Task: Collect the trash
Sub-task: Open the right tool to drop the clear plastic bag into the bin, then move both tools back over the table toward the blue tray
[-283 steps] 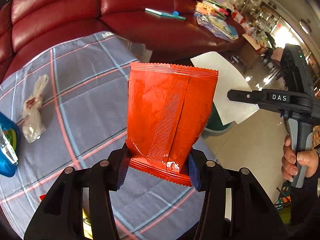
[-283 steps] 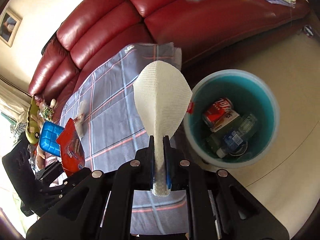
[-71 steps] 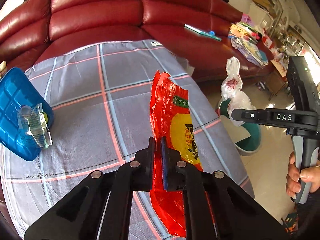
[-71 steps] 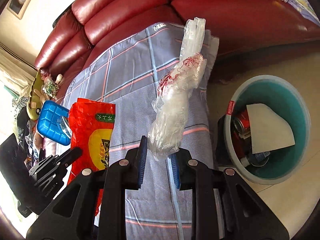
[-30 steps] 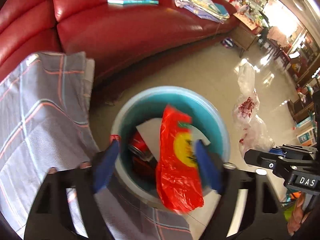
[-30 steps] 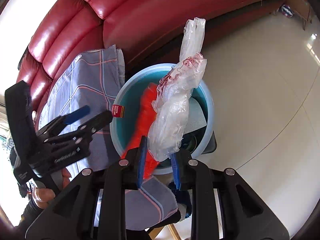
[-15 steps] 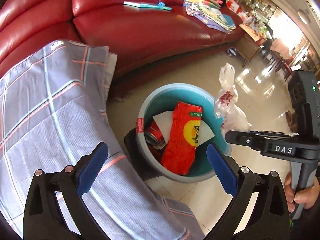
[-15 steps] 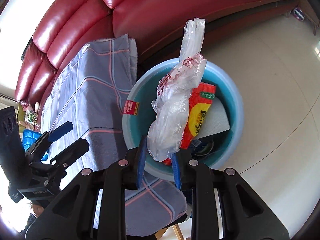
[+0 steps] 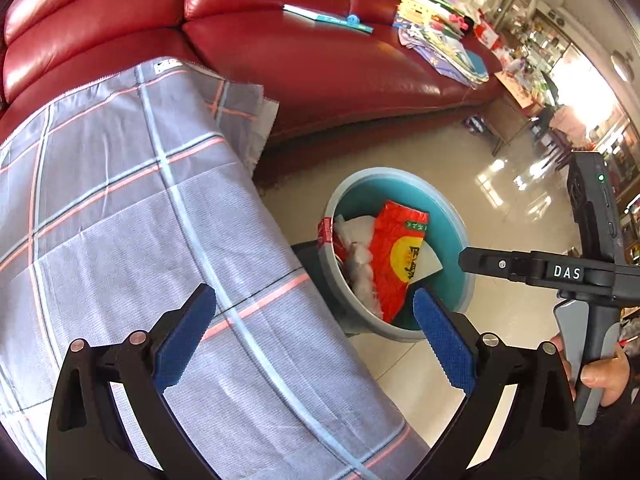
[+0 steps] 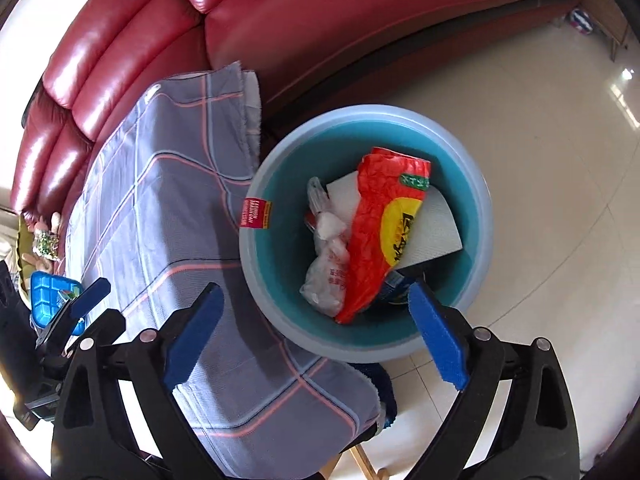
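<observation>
A teal bin (image 10: 486, 216) (image 9: 394, 171) stands on the floor beside the table. Inside it lie a red snack bag (image 10: 376, 232) (image 9: 396, 256), a crumpled clear plastic bag (image 10: 328, 276) (image 9: 360, 264) to its left, and a white paper sheet (image 10: 436, 224). Above the bin's near rim hangs my right gripper (image 10: 314, 290) (image 9: 520, 268), its jaws opening with nothing between them. My left gripper (image 9: 312, 294) (image 10: 80, 304) is open and empty over the table's edge, left of the bin.
The table wears a grey plaid cloth (image 9: 120, 220) (image 10: 160, 208). A red leather sofa (image 9: 320, 60) runs behind, carrying a book (image 9: 328, 18) and a paper stack (image 9: 440, 40). A blue container (image 10: 48, 296) sits at the table's far end. Tiled floor surrounds the bin.
The right gripper's jaws spread apart and the clear plastic bag dropped into the bin beside the red bag. The left gripper drew back from the bin over the table.
</observation>
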`<state>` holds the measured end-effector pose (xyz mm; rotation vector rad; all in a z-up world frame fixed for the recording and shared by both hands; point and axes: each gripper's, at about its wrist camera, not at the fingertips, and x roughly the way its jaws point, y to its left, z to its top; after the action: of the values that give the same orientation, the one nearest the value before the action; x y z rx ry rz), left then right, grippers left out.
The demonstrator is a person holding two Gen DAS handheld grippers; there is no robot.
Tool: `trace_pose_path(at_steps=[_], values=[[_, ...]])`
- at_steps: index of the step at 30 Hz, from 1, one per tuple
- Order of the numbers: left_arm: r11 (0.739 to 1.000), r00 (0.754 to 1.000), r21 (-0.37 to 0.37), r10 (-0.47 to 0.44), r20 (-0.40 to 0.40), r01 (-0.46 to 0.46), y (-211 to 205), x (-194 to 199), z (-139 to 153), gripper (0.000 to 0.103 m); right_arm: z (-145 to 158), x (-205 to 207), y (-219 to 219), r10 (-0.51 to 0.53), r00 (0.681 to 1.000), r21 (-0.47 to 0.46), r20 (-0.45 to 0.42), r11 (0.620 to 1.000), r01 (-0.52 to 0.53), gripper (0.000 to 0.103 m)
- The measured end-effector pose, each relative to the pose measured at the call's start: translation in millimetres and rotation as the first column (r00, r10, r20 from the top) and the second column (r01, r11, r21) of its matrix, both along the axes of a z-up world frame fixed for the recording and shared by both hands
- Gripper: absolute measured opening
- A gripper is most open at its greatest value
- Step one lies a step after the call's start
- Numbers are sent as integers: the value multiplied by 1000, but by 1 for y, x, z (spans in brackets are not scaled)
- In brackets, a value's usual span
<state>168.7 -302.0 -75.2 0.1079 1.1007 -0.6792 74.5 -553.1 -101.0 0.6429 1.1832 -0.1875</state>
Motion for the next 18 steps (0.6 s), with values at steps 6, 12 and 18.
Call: trace_pose_path(at_steps=[6,12,18], values=[[1000,1000,-15,15,-9,-16,18,-2,0,99,1,-3,8,-9,1000,-12,-27,1000,9,89],[999,999,-25,42,-8,-42,40,-8,6,99,14,-1,26,12,1000,-27,-13,1000,-13,89],[994,994,-21,106,4,-106,80,-15,10,99,22,9,60,68,998,-27,0,997,-68,91]])
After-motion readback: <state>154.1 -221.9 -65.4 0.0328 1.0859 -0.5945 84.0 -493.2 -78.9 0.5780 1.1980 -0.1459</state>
